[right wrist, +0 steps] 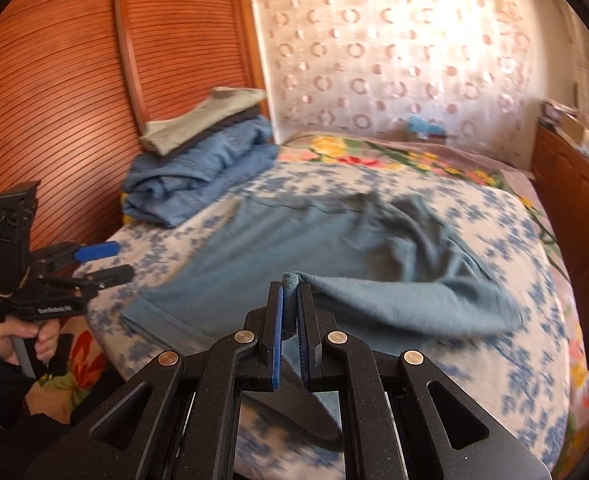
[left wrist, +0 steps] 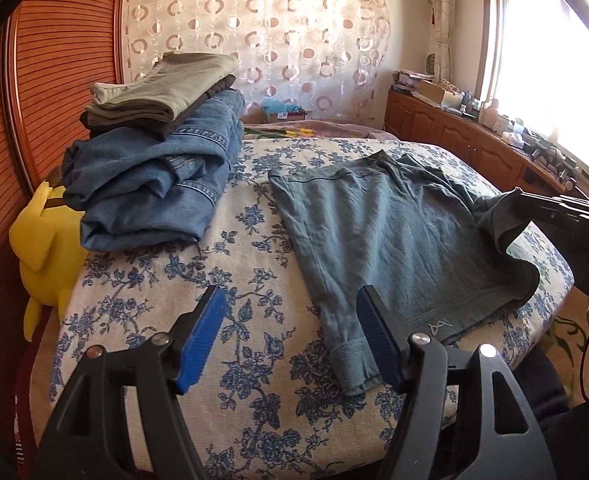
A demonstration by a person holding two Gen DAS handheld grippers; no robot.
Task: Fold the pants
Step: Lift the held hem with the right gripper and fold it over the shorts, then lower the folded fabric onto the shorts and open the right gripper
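Observation:
Teal-blue pants (left wrist: pixel 374 232) lie spread on the flowered bedspread (left wrist: pixel 230 344); the right wrist view shows them as pants (right wrist: pixel 294 240) too. My left gripper (left wrist: pixel 290 294) hovers open over the near hem, nothing between its blue pads; it also shows as the left gripper (right wrist: pixel 120 258) at the left of the right wrist view, held by a hand. My right gripper (right wrist: pixel 290 286) is shut on a bunched corner of the pants and holds that flap (right wrist: pixel 406 308) raised above the rest. In the left wrist view the right gripper (left wrist: pixel 524 200) pinches the fabric at the right edge.
A stack of folded clothes (left wrist: pixel 154 168), jeans under grey and dark items, sits at the bed's far left by the wooden slatted panel (left wrist: pixel 54 60). A yellow plush toy (left wrist: pixel 42 248) is wedged beside it. A cluttered wooden cabinet (left wrist: pixel 466 140) runs along the right under the window.

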